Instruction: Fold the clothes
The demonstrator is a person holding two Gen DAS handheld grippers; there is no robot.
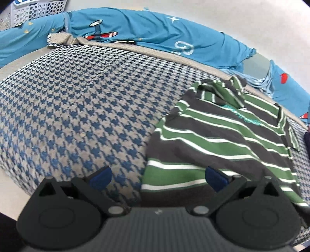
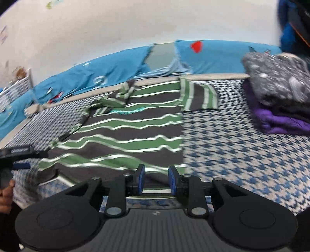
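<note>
Striped shirt (image 2: 133, 131) lies flat on the houndstooth bed cover (image 2: 242, 147), collar toward 12 o'clock. Left gripper (image 1: 158, 177): jaws wide apart, empty, above the shirt's hem corner. Right gripper (image 2: 156, 180): jaws partly open, at the hem, gripping nothing. Folded pile (image 2: 279, 93) at 2 o'clock

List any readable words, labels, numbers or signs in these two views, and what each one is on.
None can be read.
Striped shirt: teal chest embroidery, too blurred.
Blue sheet: white print and dark lettering under a plane picture, both unreadable.
Basket: blue label, cut off.
Wall: stickers, blurred.
</note>
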